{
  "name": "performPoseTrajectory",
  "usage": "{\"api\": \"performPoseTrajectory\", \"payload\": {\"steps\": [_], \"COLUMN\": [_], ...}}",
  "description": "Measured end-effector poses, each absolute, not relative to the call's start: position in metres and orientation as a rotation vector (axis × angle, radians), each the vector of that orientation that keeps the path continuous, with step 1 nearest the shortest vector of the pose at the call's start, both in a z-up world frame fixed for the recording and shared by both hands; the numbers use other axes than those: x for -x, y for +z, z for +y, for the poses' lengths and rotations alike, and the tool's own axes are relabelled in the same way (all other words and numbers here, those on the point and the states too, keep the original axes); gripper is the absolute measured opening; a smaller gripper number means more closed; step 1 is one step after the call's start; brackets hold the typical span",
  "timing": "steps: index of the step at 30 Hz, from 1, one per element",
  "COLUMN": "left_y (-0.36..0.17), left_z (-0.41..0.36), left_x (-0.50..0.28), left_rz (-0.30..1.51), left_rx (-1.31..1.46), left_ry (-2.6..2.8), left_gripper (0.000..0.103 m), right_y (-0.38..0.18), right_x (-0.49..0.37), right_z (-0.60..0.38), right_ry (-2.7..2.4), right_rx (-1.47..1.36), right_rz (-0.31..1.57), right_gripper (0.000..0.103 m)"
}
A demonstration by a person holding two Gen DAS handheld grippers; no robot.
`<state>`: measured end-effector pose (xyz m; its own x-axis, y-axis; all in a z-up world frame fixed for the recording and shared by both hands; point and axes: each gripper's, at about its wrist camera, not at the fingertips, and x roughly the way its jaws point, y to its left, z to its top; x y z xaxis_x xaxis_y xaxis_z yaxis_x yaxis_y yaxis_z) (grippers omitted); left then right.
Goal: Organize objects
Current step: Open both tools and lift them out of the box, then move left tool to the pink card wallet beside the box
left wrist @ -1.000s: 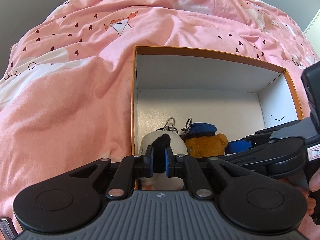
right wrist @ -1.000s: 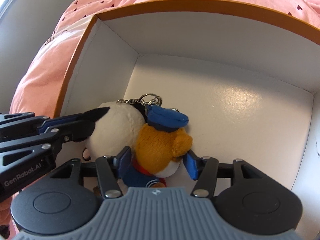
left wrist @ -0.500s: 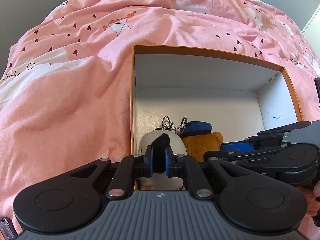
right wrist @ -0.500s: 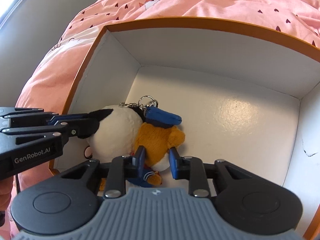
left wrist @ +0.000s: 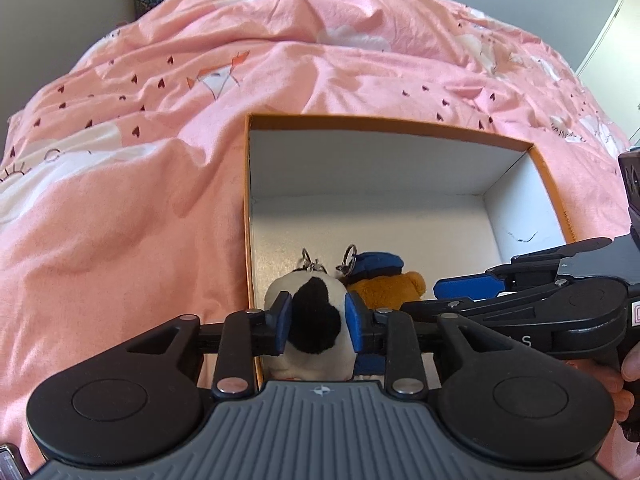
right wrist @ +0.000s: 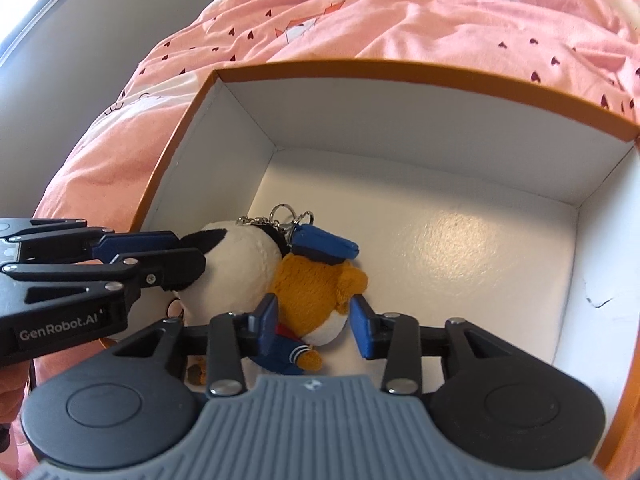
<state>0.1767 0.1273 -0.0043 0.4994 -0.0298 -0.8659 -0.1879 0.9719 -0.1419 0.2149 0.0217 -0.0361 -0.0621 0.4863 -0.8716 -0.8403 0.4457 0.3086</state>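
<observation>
While both plush keychains lie side by side at the near left corner of the orange-rimmed box, the left hand-held gripper is opening, its blue pads just off the white plush and its black ear. Over on the right, the right hand-held gripper is opening too, pads clear of the orange plush between them. Box sits on the pink bedspread.

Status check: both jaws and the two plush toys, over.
Left gripper opening around white plush. Right gripper opening around orange plush. Both in box, nothing blocking.
</observation>
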Motion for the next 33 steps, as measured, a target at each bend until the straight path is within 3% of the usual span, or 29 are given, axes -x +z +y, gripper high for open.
{"api": "performPoseTrajectory", "payload": {"steps": [8, 11, 16, 20, 28, 33], "left_y": [0.029, 0.031, 0.021, 0.009, 0.002, 0.002], "left_z": [0.105, 0.093, 0.075, 0.067, 0.050, 0.037], "left_x": [-0.143, -0.127, -0.107, -0.090, -0.044, -0.037], "left_rz": [0.963, 0.968, 1.032, 1.110, 1.177, 1.165], "left_rx": [0.221, 0.245, 0.274, 0.260, 0.159, 0.153], "left_ry": [0.018, -0.026, -0.100, -0.161, -0.227, -0.267], "left_gripper": [0.037, 0.041, 0.042, 0.048, 0.049, 0.051], "right_y": [-0.006, 0.008, 0.019, 0.014, -0.022, -0.025], "right_x": [-0.204, -0.195, -0.179, -0.163, -0.123, -0.104], "right_z": [-0.017, -0.045, -0.100, -0.140, -0.176, -0.184], "right_ry": [1.119, 1.106, 1.065, 1.018, 0.975, 0.897], "right_rx": [0.342, 0.291, 0.195, 0.126, 0.082, 0.182], "right_rz": [1.107, 1.061, 1.039, 1.091, 1.264, 1.206], "right_gripper": [0.043, 0.050, 0.050, 0.050, 0.050, 0.050]}}
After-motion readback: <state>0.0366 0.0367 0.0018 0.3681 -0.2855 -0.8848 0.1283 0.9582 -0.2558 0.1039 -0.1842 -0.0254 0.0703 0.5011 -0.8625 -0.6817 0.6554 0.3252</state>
